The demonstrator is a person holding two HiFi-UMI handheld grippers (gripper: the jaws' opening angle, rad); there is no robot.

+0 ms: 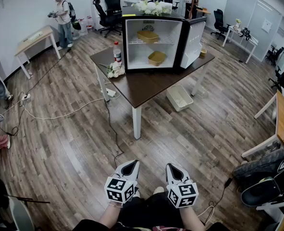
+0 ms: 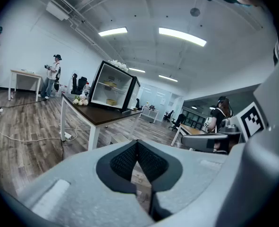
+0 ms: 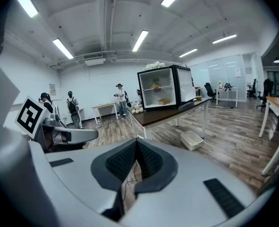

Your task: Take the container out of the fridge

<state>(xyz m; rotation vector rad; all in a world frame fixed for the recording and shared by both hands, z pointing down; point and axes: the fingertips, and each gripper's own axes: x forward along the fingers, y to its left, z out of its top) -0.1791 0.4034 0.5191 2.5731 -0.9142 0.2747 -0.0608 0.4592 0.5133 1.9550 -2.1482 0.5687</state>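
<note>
A small black fridge (image 1: 154,41) stands on a dark table (image 1: 142,88) far ahead, its door (image 1: 193,42) swung open to the right. Two yellow containers sit inside: one on the upper shelf (image 1: 148,35), one on the fridge floor (image 1: 157,57). Both grippers are low in the head view, far short of the table. My left gripper (image 1: 131,164) is shut and empty, and so is my right gripper (image 1: 173,167). The left gripper view has the fridge (image 2: 112,91) small beyond the closed tips (image 2: 137,143). From the right gripper view, the fridge (image 3: 165,92) also lies far past the closed tips (image 3: 136,141).
A bottle (image 1: 117,52) and white flowers (image 1: 115,70) stand on the table left of the fridge. A white bin (image 1: 179,97) sits on the floor under the table. Cables (image 1: 60,112) trail over the wood floor. A person (image 1: 62,18) stands at the back left, with desks and chairs around.
</note>
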